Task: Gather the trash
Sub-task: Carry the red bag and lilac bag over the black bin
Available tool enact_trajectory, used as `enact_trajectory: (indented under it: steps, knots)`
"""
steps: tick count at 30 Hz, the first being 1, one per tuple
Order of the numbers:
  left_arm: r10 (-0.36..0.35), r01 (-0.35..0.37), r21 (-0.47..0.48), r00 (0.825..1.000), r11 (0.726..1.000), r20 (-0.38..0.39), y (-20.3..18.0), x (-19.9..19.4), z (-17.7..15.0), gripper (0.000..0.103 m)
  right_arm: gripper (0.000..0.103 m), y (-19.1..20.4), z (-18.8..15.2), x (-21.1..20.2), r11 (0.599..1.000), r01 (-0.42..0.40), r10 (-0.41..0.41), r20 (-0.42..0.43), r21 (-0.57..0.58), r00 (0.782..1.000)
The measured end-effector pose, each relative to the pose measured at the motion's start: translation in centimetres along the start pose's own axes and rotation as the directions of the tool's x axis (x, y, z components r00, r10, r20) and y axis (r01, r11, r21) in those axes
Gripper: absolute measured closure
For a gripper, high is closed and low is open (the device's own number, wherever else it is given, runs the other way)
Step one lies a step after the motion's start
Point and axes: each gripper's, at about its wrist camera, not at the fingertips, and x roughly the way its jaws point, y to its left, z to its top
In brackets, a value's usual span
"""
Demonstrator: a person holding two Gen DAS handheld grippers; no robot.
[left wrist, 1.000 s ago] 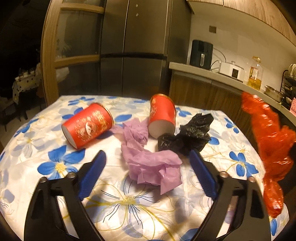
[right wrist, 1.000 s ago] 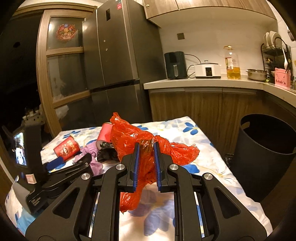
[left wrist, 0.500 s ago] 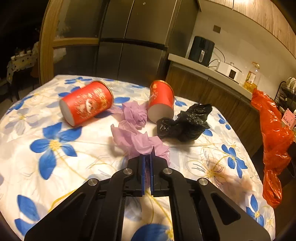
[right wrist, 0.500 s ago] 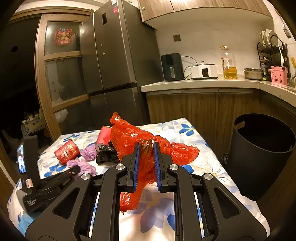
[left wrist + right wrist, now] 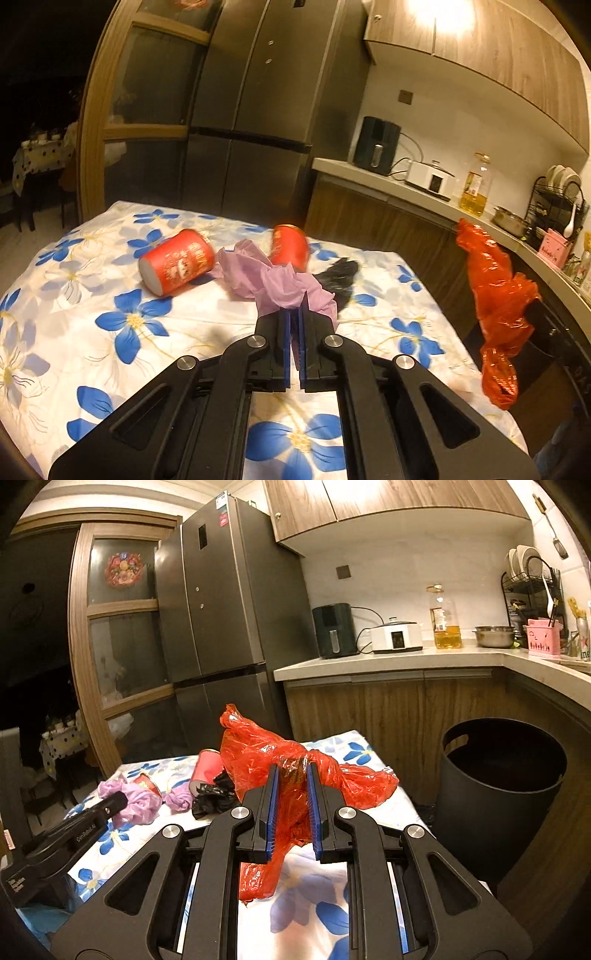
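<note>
My left gripper (image 5: 294,314) is shut on a crumpled purple plastic bag (image 5: 275,282) and holds it lifted above the flowered table (image 5: 122,325). Two red paper cups (image 5: 176,261) (image 5: 290,246) lie on their sides behind it, with a black bag (image 5: 341,275) to their right. My right gripper (image 5: 291,775) is shut on a red plastic bag (image 5: 280,753), held up at the table's right side; the red bag also shows in the left wrist view (image 5: 495,302). The left gripper (image 5: 114,803) with the purple bag (image 5: 138,806) shows in the right wrist view.
A black trash bin (image 5: 498,786) stands on the floor right of the table. A kitchen counter (image 5: 406,662) with appliances runs behind. A steel fridge (image 5: 255,110) stands beyond the table's far edge.
My left gripper closed on the purple bag and has lifted it off the table. My right gripper keeps holding the red bag, nearly still.
</note>
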Motion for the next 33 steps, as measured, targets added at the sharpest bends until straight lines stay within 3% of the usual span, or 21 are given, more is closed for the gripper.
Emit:
enact_trajectory:
  steps: [14, 22, 33]
  knots:
    - [-0.128, 0.126, 0.096, 0.992, 0.987, 0.019, -7.0, -0.4, 0.5, 0.101, 0.088, -3.9, 1.3, -2.7, 0.997, 0.074, -0.076, 0.058, 0.029, 0.995]
    - [-0.233, 0.226, 0.187, 0.972, 0.956, 0.015, -13.6, 0.4, 0.5, 0.101, 0.088, -7.6, 2.4, -3.8, 0.988, 0.147, -0.151, 0.097, 0.055, 0.984]
    - [-0.346, 0.341, 0.257, 0.938, 0.904, -0.027, -21.8, 2.4, 0.3, 0.101, 0.088, -14.0, 4.4, -4.4, 0.955, 0.280, -0.291, 0.139, 0.093, 0.947]
